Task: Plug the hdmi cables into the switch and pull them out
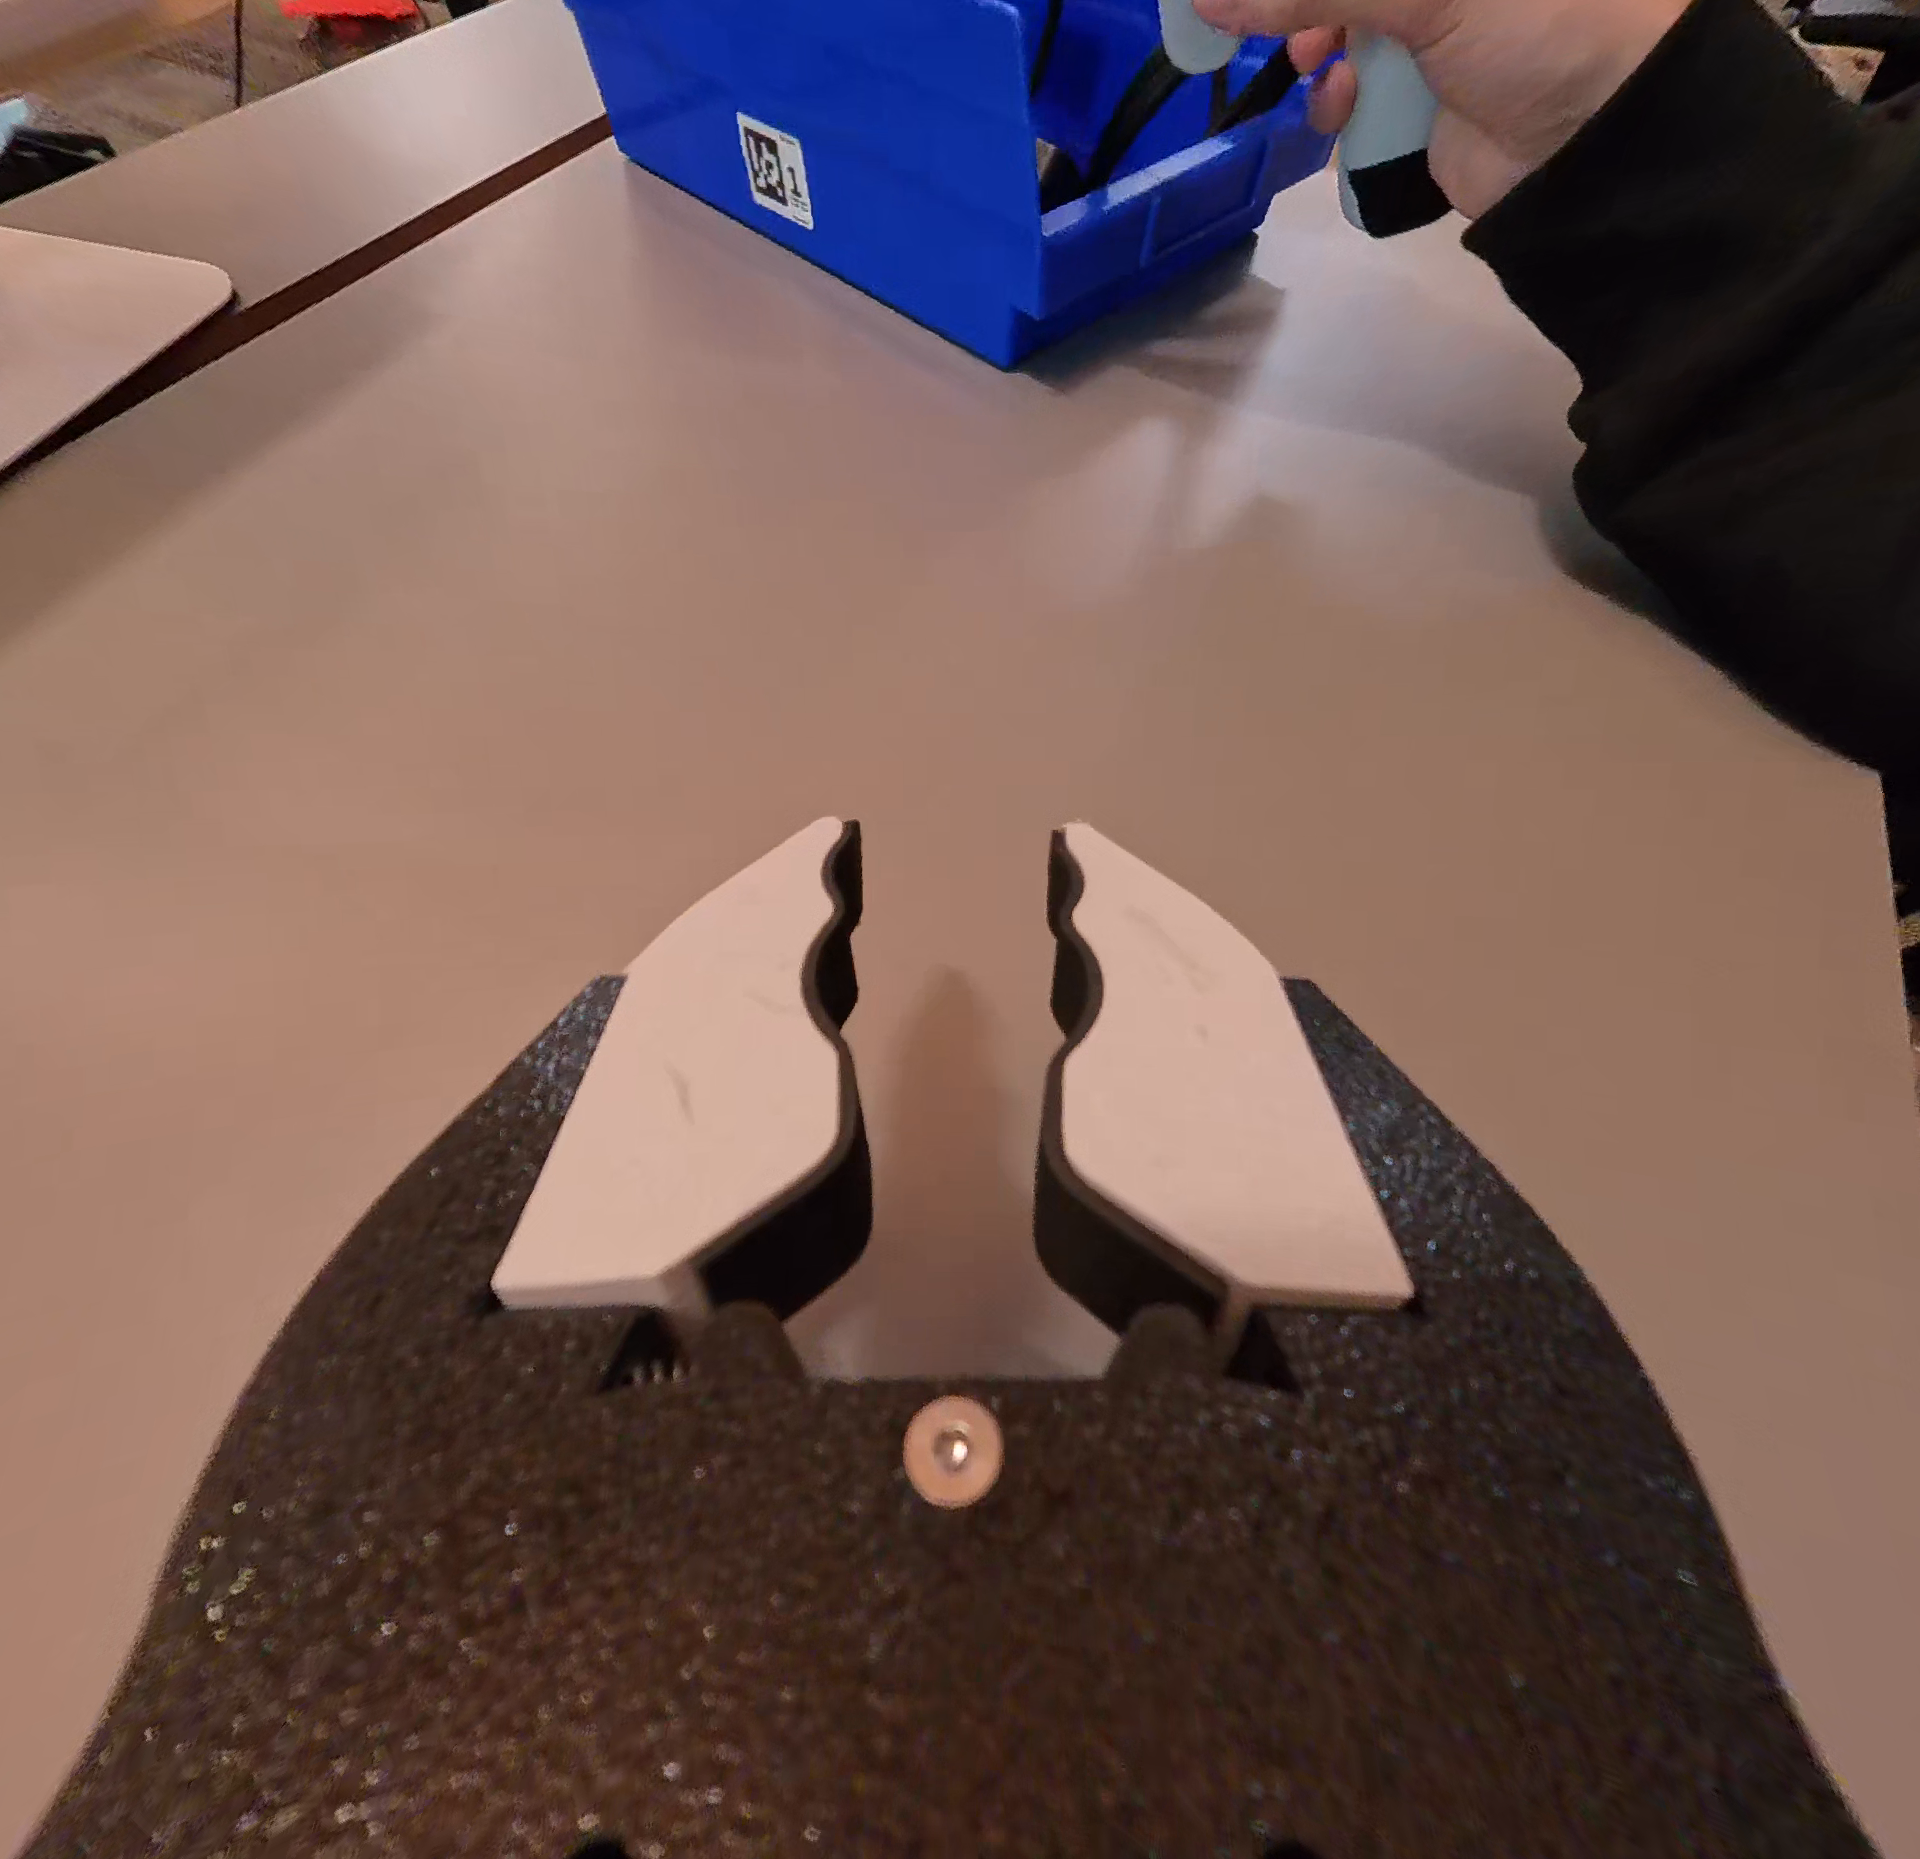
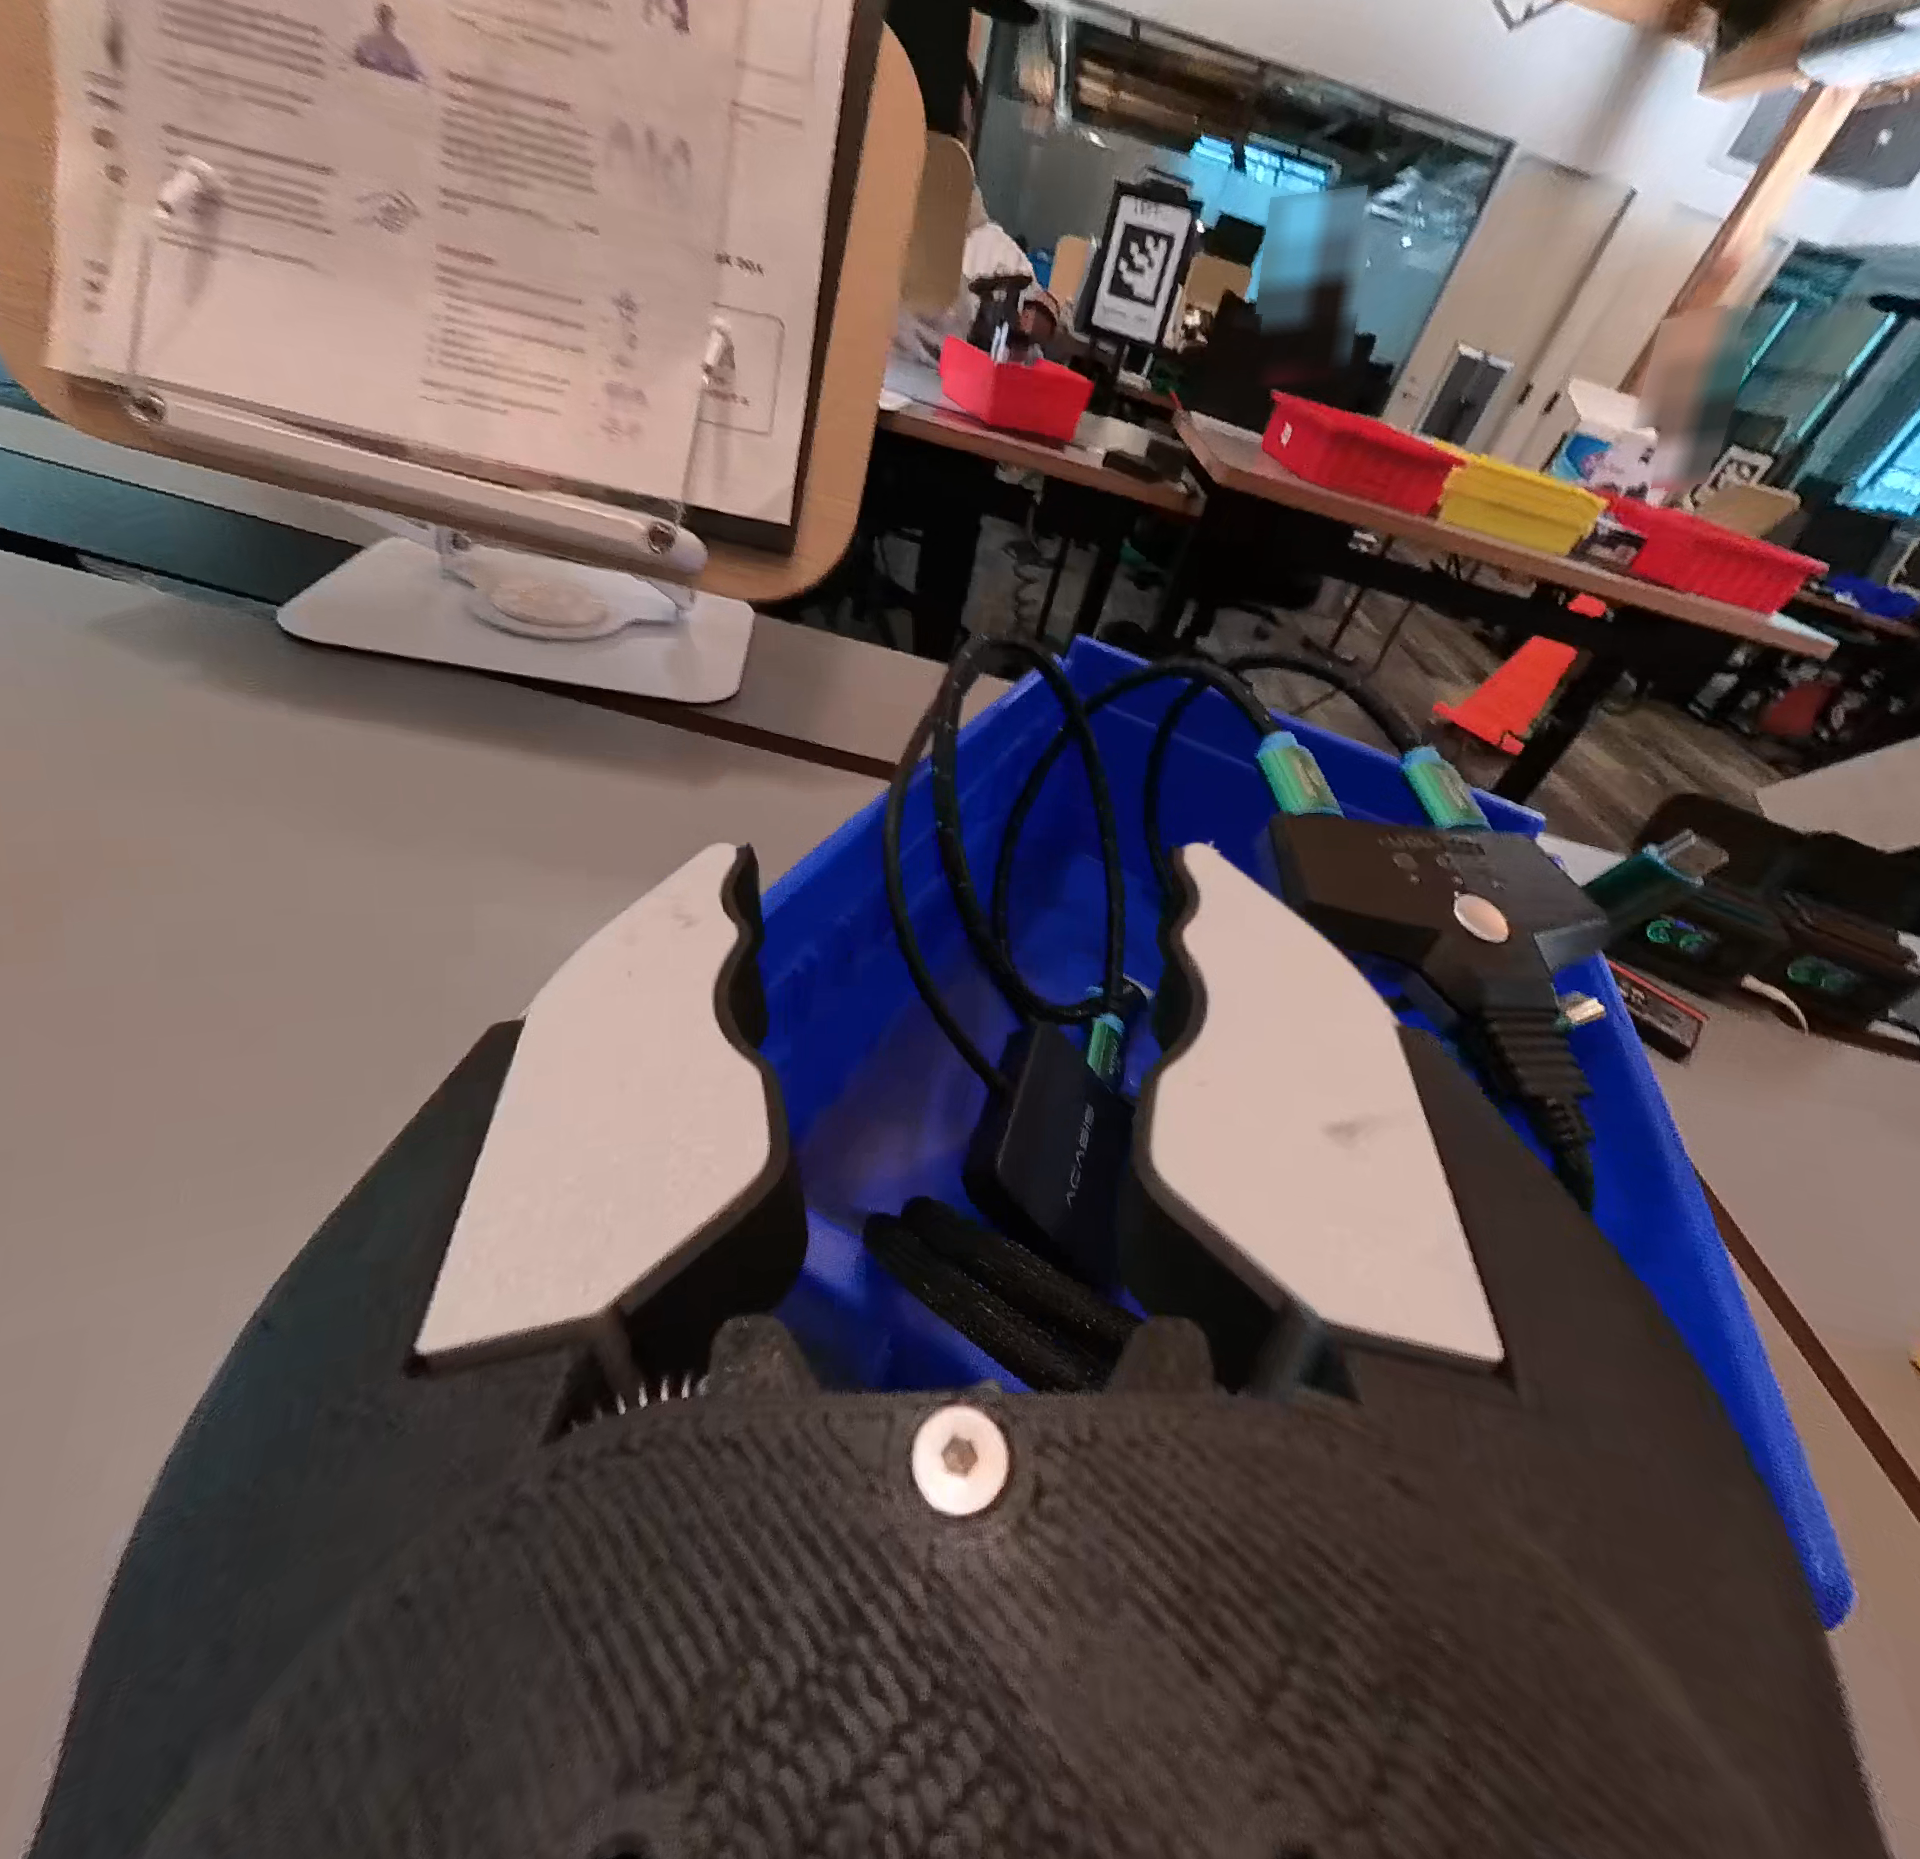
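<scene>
The black HDMI switch [image 2: 1439, 900] lay across the right-hand rim of the blue bin [image 2: 883, 1103], its long axis running from the bin's far side toward the near right. Its ribbed pigtail lead [image 2: 1532, 1082] pointed down over the rim toward the near edge of the worktop [image 2: 312, 926]. Two teal-collared HDMI plugs [image 2: 1299, 781] sat in its far end, side by side, and their black cables [image 2: 997, 801] looped up and back down into the bin. Inside the bin a second dark box [image 2: 1060, 1155] leaned on end with another teal plug in its top, and a coil of braided black cable [image 2: 987, 1279] lay on the floor beneath it.

The right gripper [image 2: 961, 874] hung above the bin with its fingers spread wide, holding nothing. The left gripper [image 1: 956, 838] hovered low over bare worktop, well short of the bin (its fingers parted, nothing between them). In the left wrist view a hand [image 1: 1455, 53] in a dark sleeve gripped a pale handle just beside the bin's right side. A document stand [image 2: 447, 282] stood at the far left, on the adjoining surface.
</scene>
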The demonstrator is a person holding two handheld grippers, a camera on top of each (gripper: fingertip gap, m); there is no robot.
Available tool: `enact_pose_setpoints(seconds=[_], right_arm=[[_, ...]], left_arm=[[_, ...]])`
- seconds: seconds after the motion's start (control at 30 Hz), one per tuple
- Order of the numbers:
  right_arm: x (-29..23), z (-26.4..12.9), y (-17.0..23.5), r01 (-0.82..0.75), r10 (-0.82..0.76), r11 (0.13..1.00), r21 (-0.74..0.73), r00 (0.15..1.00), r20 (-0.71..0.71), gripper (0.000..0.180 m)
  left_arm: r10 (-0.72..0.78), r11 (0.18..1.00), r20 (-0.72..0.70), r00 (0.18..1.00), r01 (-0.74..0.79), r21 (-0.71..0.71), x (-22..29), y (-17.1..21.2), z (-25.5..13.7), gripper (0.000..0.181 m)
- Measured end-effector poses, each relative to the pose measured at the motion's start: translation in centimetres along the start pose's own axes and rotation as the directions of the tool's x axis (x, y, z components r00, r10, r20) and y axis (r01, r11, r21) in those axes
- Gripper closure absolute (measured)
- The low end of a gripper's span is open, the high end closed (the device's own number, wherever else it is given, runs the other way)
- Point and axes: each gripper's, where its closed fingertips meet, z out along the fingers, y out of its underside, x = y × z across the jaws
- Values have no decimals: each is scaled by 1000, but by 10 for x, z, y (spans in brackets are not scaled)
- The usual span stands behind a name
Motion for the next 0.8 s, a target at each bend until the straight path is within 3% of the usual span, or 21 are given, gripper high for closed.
enact_pose_setpoints(seconds=[0.13,0.27,0.37,0.4,0.47,0.53,0.7,0.8], right_arm=[[-1,-8,-16,-16,15,995,93,1000,9,109],[-2,-21,-23,-85,78,985,149,995,54,110],[1,-36,-27,-129,118,987,94,987,110,107],[6,-44,-24,-128,121,991,48,986,116,98],[27,-69,-15,-195,195,981,4,980,29,98],[46,-91,-27,-284,286,954,96,958,-9,102],[87,-125,-48,-291,314,935,202,945,-88,102],[97,-125,-40,-309,332,932,190,938,-102,102]], left_arm=[[-17,1000,32,999,17,9,8,-14,14,140],[-38,997,99,994,32,64,11,-44,38,120],[-43,997,141,989,33,74,13,-74,67,108],[-43,996,151,988,31,82,15,-86,80,106],[-39,994,170,985,20,111,19,-112,110,99],[-43,992,186,982,19,127,23,-136,143,91],[-67,992,313,947,29,125,10,-174,214,90],[-75,996,415,907,92,-21,-11,-158,243,97]])
